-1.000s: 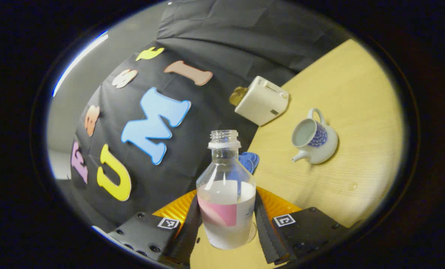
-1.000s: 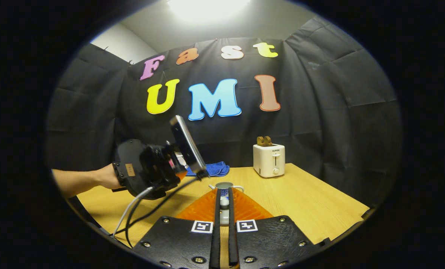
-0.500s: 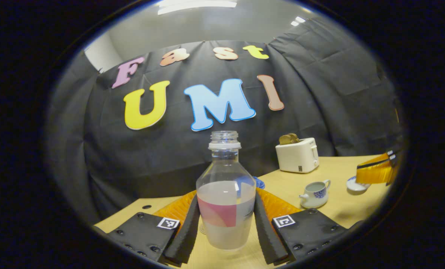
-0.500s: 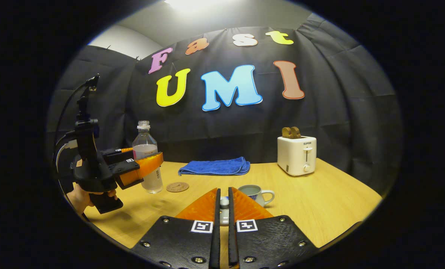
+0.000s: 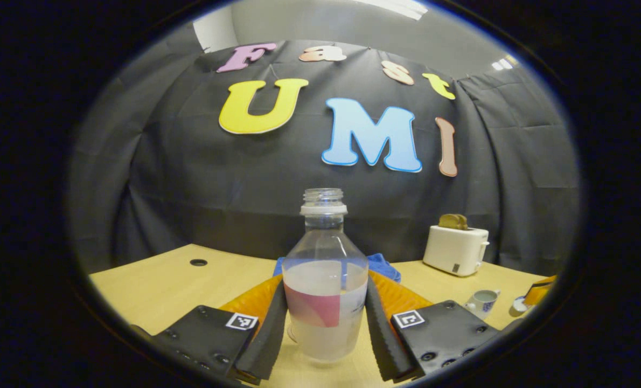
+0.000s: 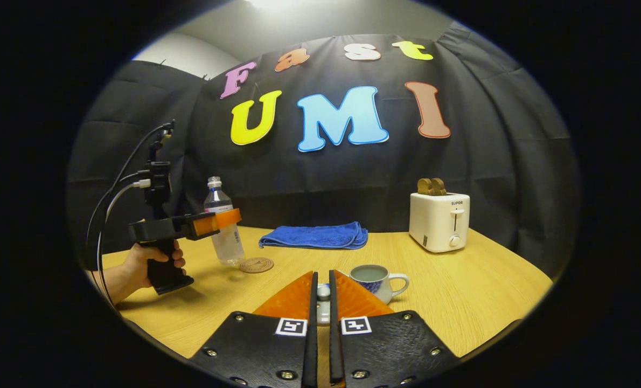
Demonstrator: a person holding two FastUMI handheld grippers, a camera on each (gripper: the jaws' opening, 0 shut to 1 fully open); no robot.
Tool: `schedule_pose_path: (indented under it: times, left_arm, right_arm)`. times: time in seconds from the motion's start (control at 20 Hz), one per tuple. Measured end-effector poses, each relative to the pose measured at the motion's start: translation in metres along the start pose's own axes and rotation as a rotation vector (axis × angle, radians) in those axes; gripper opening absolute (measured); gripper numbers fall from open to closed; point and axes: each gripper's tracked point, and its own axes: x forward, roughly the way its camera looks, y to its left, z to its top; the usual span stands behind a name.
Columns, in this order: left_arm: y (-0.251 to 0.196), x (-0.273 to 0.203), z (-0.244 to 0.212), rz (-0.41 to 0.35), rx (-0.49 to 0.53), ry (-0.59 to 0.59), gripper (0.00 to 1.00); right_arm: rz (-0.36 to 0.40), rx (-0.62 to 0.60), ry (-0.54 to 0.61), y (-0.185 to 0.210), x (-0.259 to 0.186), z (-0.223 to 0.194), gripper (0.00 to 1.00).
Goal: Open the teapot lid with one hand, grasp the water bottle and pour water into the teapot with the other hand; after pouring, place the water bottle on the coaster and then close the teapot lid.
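My left gripper (image 5: 325, 288) is shut on a clear, uncapped water bottle (image 5: 325, 302) with a pink label, about half full and upright. In the right gripper view that bottle (image 6: 224, 231) hangs in the left gripper (image 6: 215, 220), its base low beside the round brown coaster (image 6: 256, 264). The white and blue teapot (image 6: 378, 278) stands open just beyond my right gripper (image 6: 321, 281), which is shut on the knob of the teapot lid (image 6: 323, 293). Far right in the left gripper view are the teapot (image 5: 482, 302) and the lid (image 5: 518, 307).
A white toaster (image 6: 439, 222) with bread in it stands at the back right of the wooden table (image 6: 476, 293). A folded blue towel (image 6: 315, 236) lies at the back centre. A hand (image 6: 149, 264) holds the left gripper's handle, with cables trailing up.
The left gripper has swung the bottle from tilted over the teapot back to upright, then left and down beside the coaster. The right gripper stays shut on the lid near the teapot.
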Motion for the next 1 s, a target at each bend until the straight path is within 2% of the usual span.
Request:
schedule_pose_path:
  times: [0.25,0.35,0.75,1.0]
  left_arm:
    - [-0.014,0.031,-0.012,-0.011,0.085,0.013,0.82]
    - [-0.007,0.041,-0.019,0.013,0.104,0.02,0.82]
    - [0.01,0.064,-0.037,0.039,0.036,0.04,0.82]
    - [0.002,0.068,-0.043,0.027,0.081,0.045,0.87]
  right_arm:
    - [-0.029,0.002,0.051,-0.009,0.003,-0.014,0.09]
    - [-0.03,-0.003,0.05,-0.008,0.003,-0.014,0.09]
    - [-0.038,-0.015,0.035,-0.009,0.001,-0.008,0.09]
    - [-0.04,-0.015,0.037,-0.01,0.001,-0.009,0.09]
